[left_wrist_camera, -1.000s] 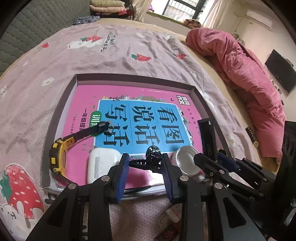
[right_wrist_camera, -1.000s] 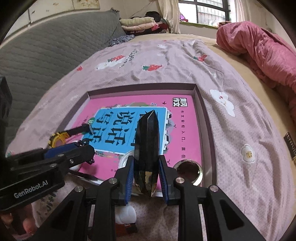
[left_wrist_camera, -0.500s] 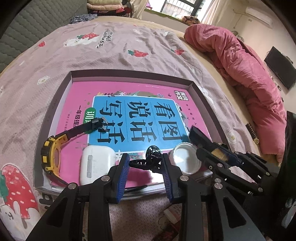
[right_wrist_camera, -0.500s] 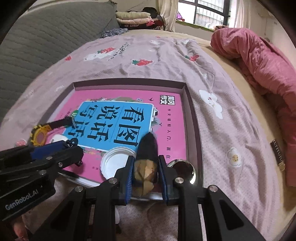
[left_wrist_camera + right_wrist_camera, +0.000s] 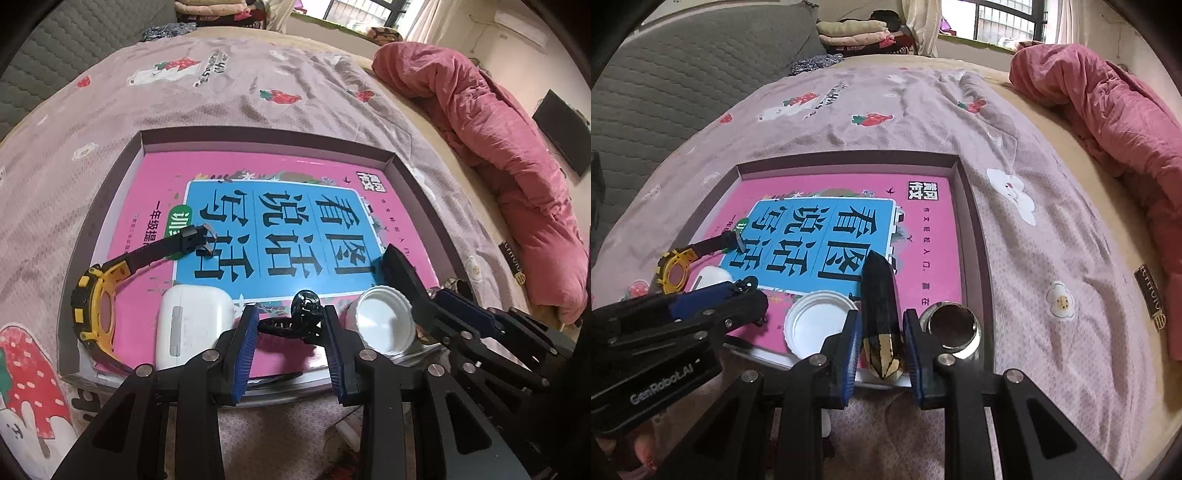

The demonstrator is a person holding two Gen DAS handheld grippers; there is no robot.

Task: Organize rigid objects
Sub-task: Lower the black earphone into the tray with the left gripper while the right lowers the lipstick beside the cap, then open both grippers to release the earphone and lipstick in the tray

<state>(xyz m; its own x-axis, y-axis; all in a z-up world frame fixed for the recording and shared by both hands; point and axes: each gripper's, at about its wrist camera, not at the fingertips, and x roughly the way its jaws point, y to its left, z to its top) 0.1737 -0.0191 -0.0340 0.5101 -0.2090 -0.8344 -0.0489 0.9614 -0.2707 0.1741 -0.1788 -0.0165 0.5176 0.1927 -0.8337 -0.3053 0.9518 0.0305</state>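
Left wrist view
- Landmark: the shallow box (image 5: 406, 173) with a pink book (image 5: 258, 177) lying flat inside it, on the bedspread (image 5: 184, 92).
- Left gripper (image 5: 291, 330): clamped on a small black hair clip (image 5: 304, 319), held just above the near edge of the box, over the book's lower margin.
- Change: none to speak of; the clip sits between the pads just as it did a second ago, and the box has only slid a little in the view.
- Already in the box: yellow watch (image 5: 96, 302) at the near left corner, white earbud case (image 5: 192, 325) beside it, white lid (image 5: 384, 319) toward the near right.
- Right gripper (image 5: 417, 291): enters from the right, at the box's near right part.

Right wrist view
- Right gripper (image 5: 879, 345): pads pressed on a dark faceted crystal (image 5: 881, 306) with a gold-flecked base.
- Change: a second ago the crystal stood upright between the jaws; now it is tipped forward, its tip over the book, its base at the near rim of the box.
- Neighbours in the box: white lid (image 5: 818, 323) to its left, a round metal cup (image 5: 951, 325) to its right at the near right corner.
- Contact with the book: cannot tell.

Meaning for the task
- Crystal: it looks lowered almost into its place; release seems the next step.
- Hair clip: not yet put down; a free spot lies between the earbud case and the white lid.
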